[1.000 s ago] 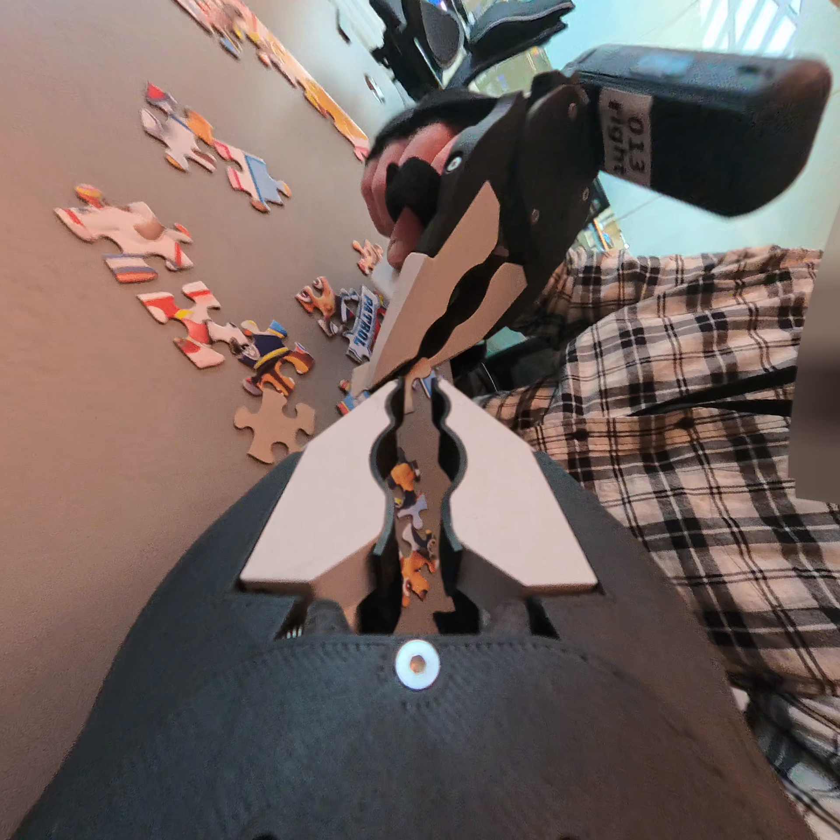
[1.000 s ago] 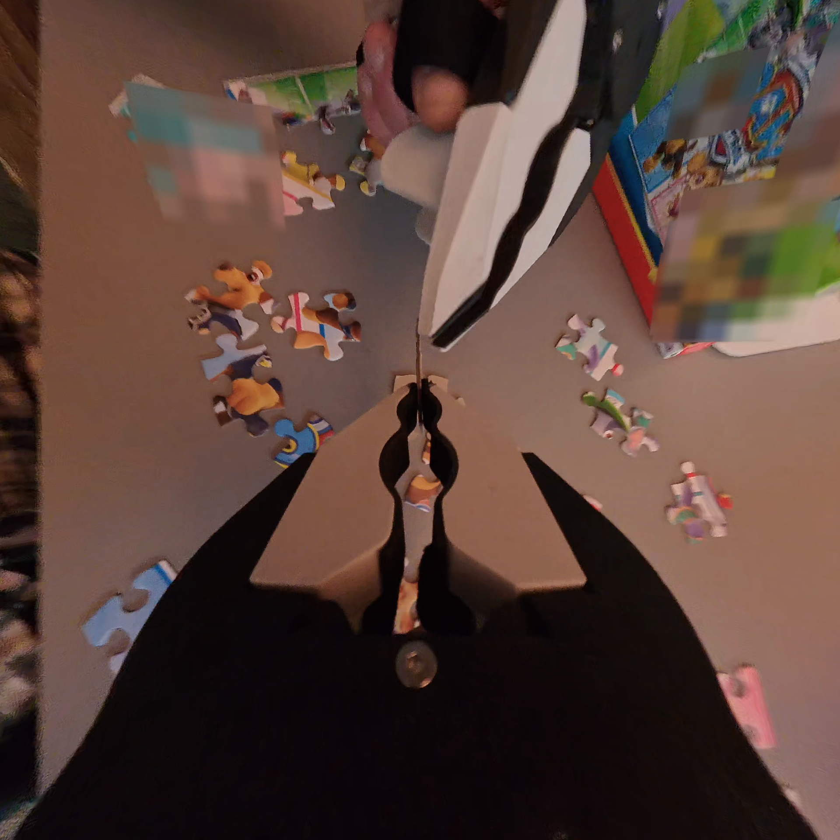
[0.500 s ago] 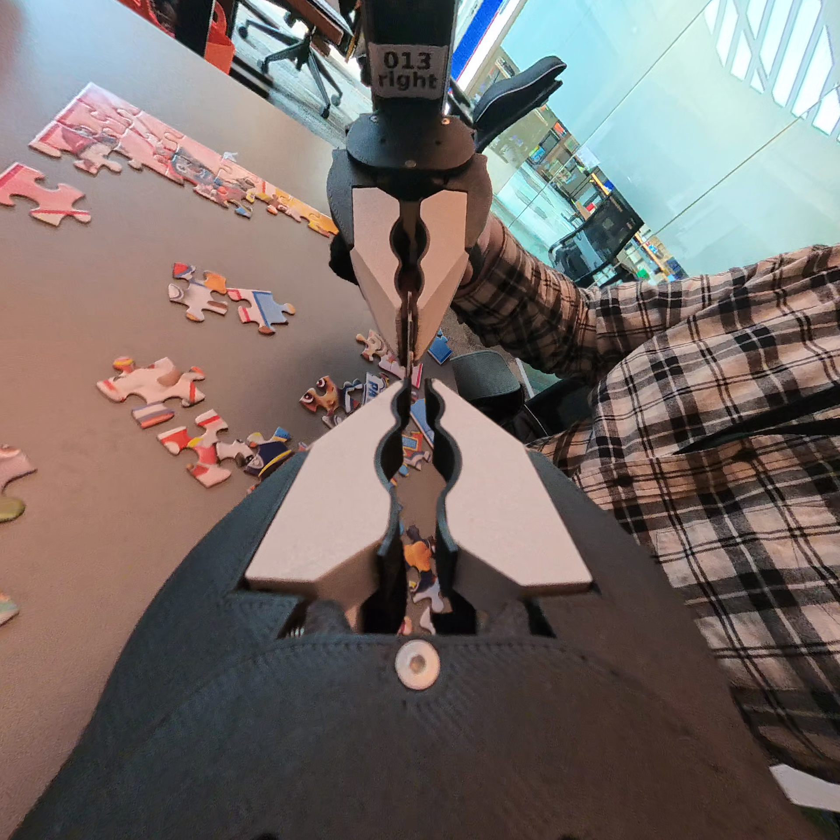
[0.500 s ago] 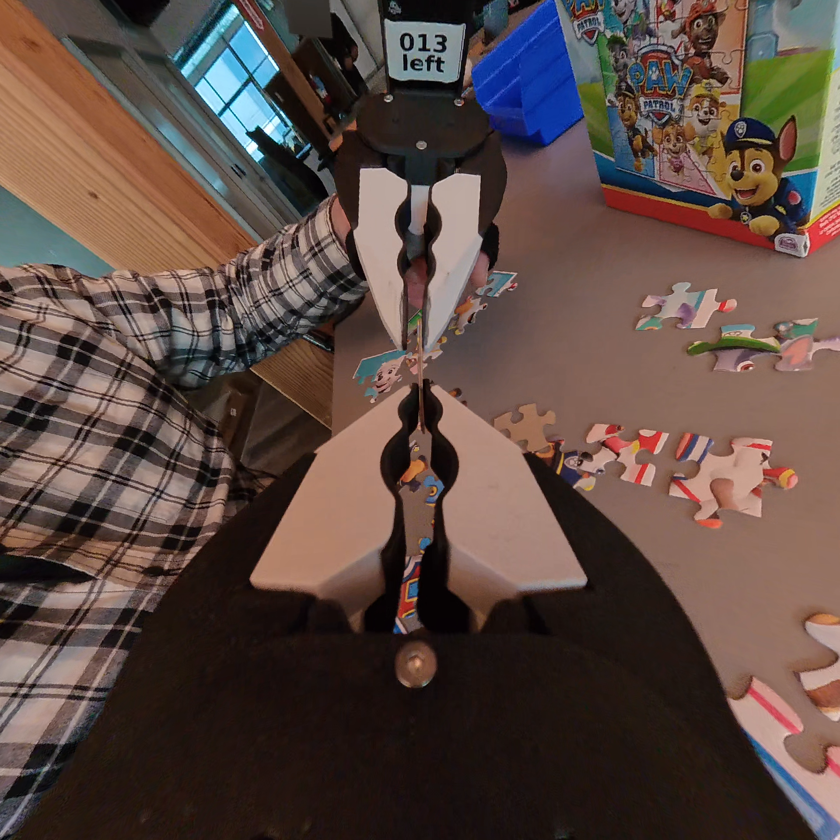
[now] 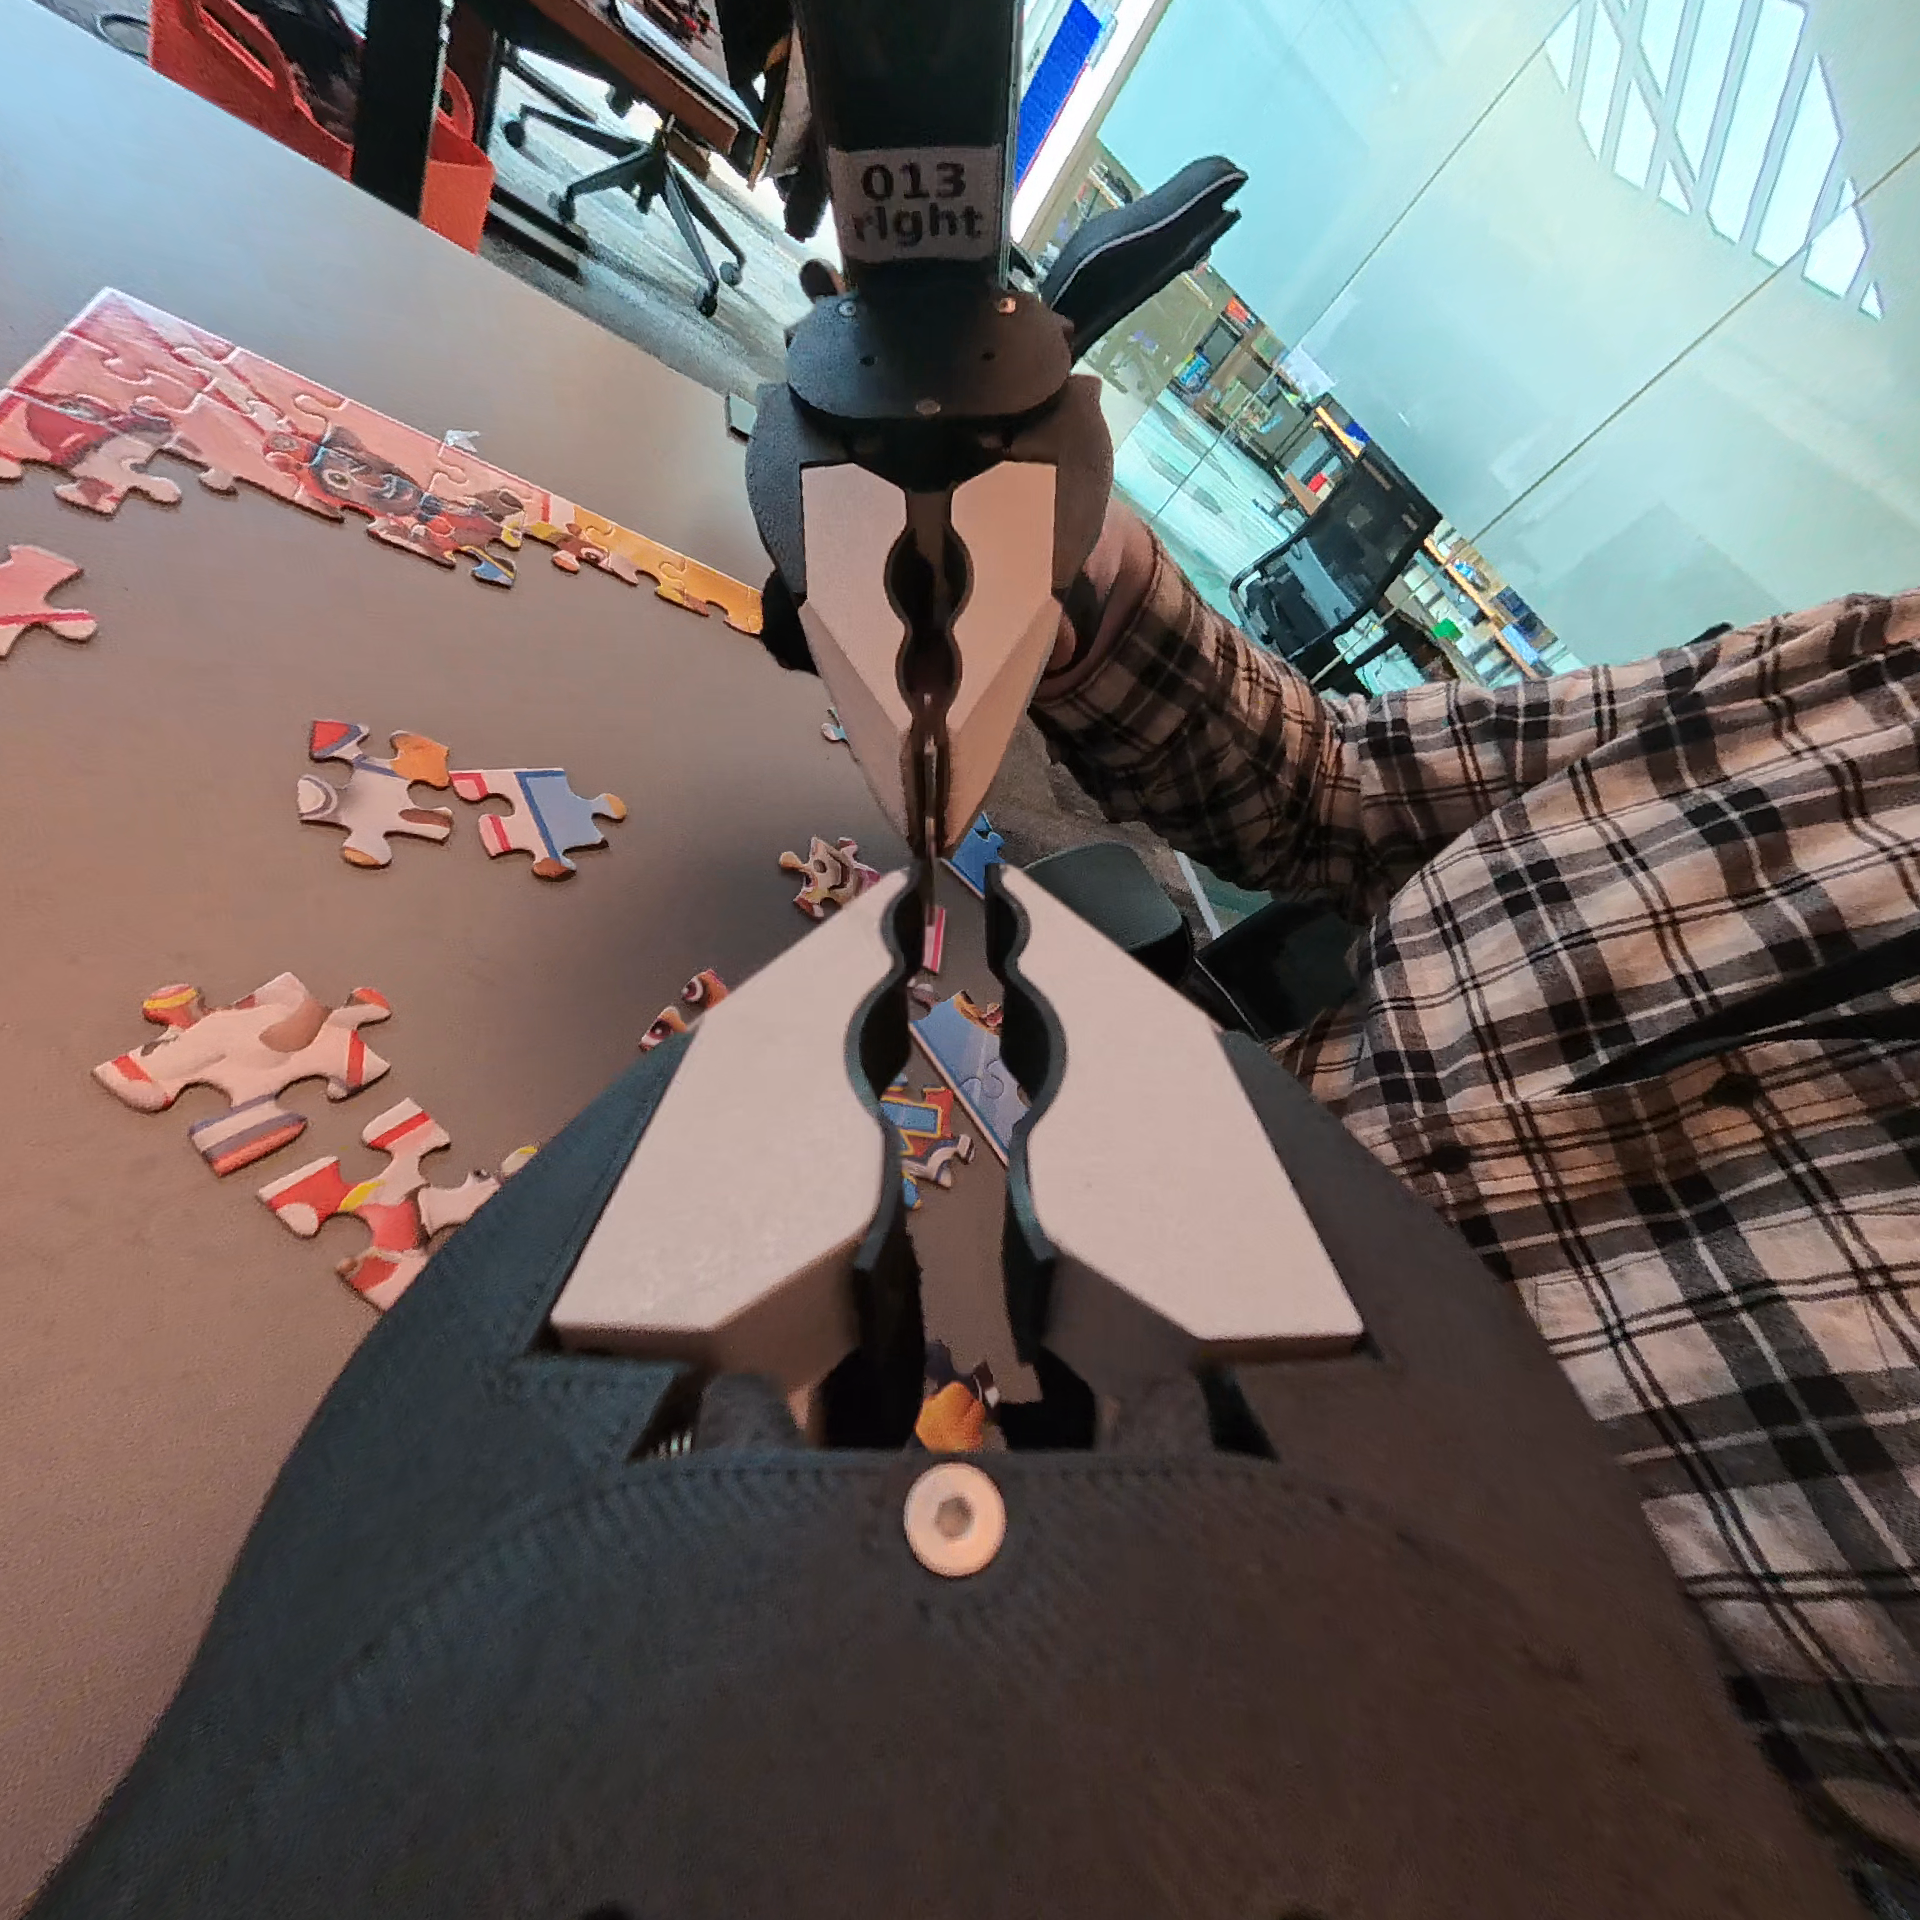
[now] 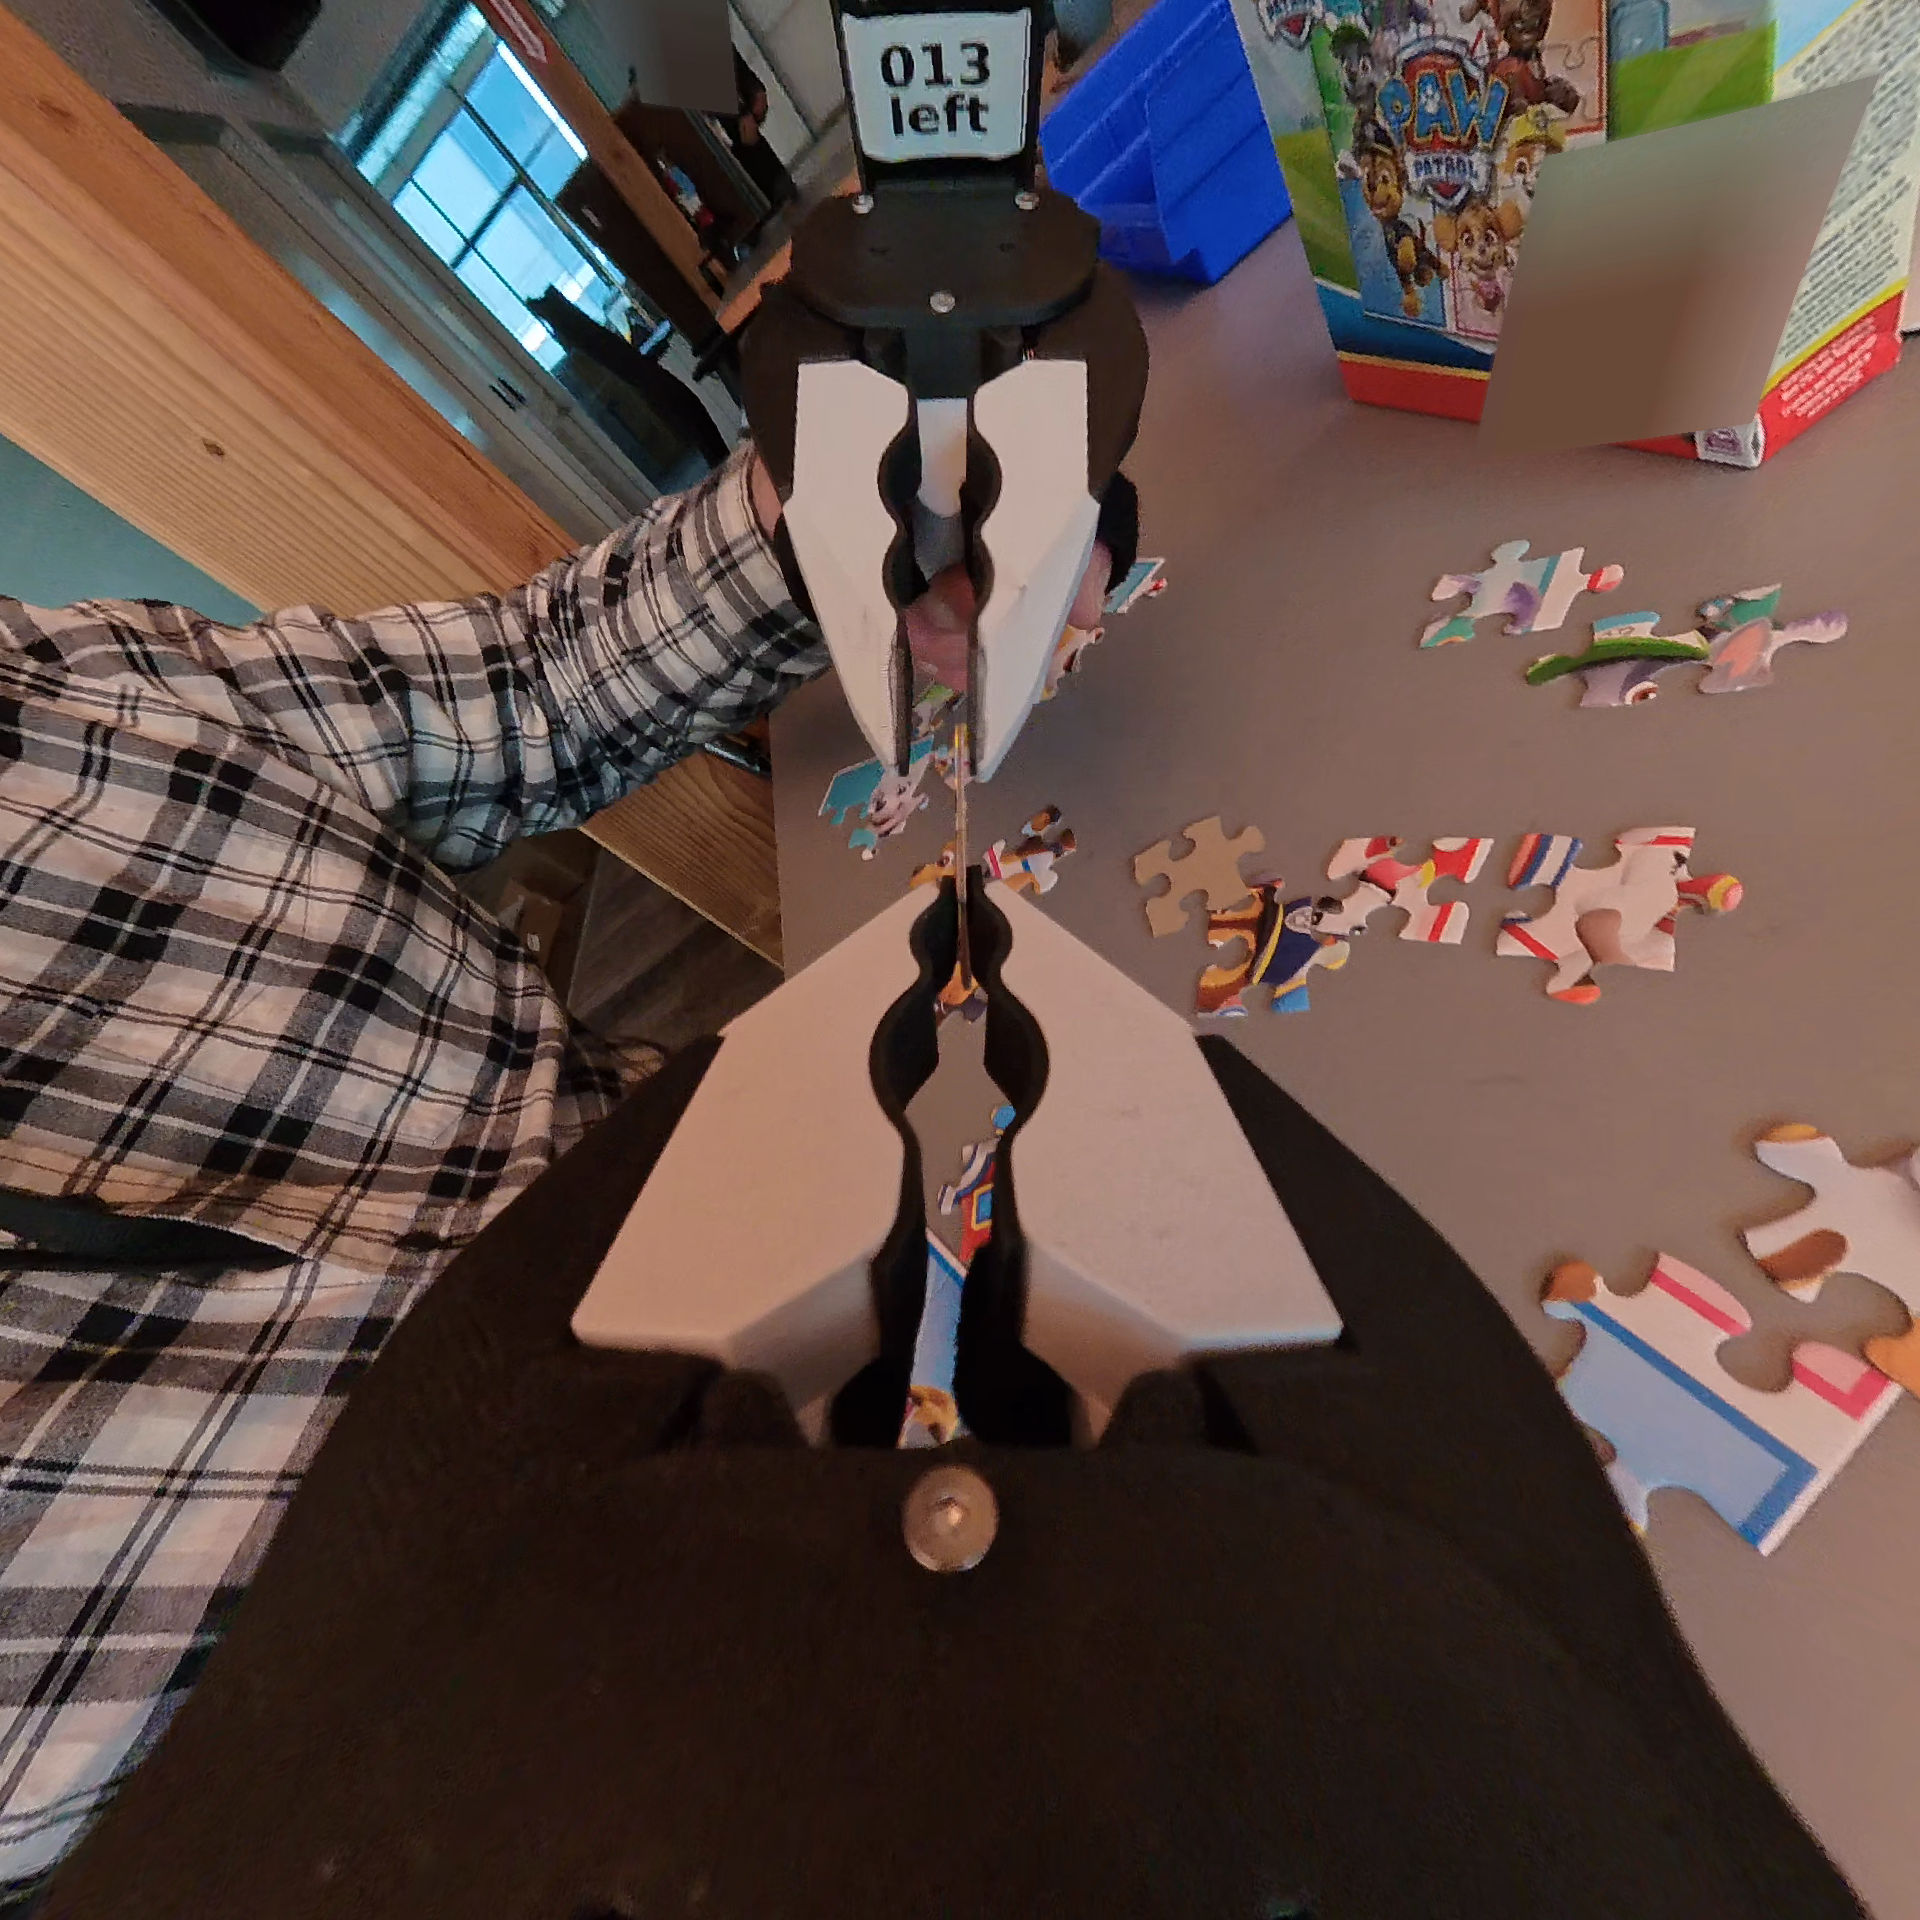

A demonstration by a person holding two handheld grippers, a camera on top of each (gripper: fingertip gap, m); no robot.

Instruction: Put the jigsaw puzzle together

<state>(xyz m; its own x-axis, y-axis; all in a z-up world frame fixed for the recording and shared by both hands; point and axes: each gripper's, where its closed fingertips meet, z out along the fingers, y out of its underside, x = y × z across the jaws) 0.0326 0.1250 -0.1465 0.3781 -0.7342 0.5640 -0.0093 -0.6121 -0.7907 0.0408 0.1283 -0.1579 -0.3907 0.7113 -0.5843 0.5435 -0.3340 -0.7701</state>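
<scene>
Left gripper: black body, pale fingers, tips a little spread; a gap shows on one side of the thin piece between them, so not clamped. Right gripper: points nose to nose at the left one, tips pressed together, pinching a jigsaw piece by its edge. The piece is seen edge-on, upright, above the table, and its far end reaches in between the left tips.

- Grey table under both tools, near its edge.
- Person in a plaid shirt holds both tools; sleeves run to each handle.
- Puzzle box stands upright at the far side, with a blue bin just beside it.
- Assembled strip, red to orange, lies flat along the far part of the table.
- Blue-bordered joined section lies close to the right tool.
- Loose pieces are scattered face up: a white and red one, a joined pair, and purple-green ones nearer the box.
- One tan piece lies face down, touching a dark blue and orange piece.
- More pieces lie under the tips, partly hidden.
</scene>
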